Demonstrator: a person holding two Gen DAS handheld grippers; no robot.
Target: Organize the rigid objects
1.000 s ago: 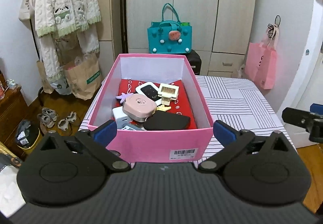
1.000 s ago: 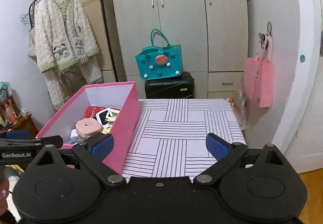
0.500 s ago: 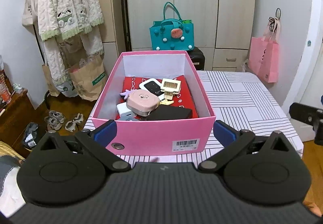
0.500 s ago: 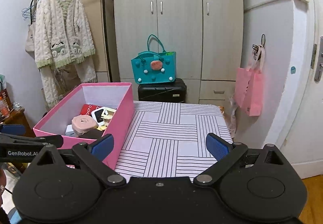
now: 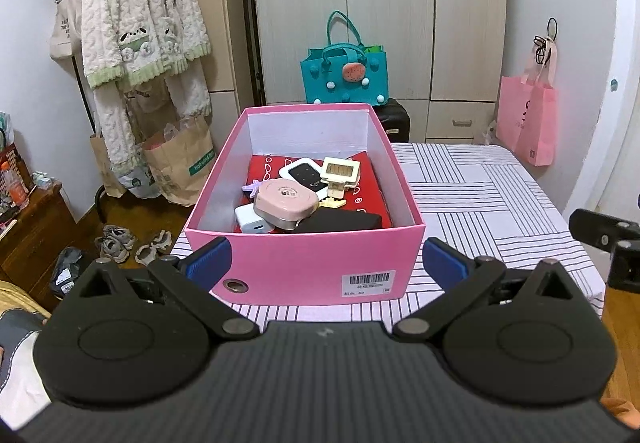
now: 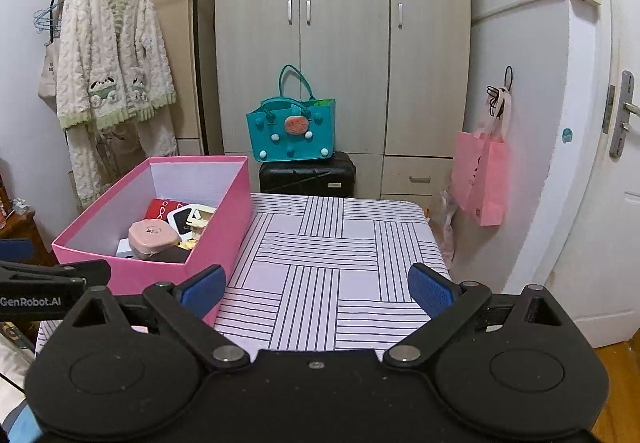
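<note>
Pink box (image 5: 304,267), white tablecloth with black stripes (image 6: 340,255), teal bag (image 6: 290,133)

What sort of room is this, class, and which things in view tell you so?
Most likely a bedroom at home: a tall wardrobe fills the back wall, a fleecy robe hangs on a clothes rail, and shoes lie on the wooden floor.

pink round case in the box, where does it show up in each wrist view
Left wrist: the pink round case lies just left of picture centre, near the front of the pink box.
Right wrist: the same case sits at lower left, inside the box.
Shared landmark: the teal bag in front of the wardrobe.
</note>
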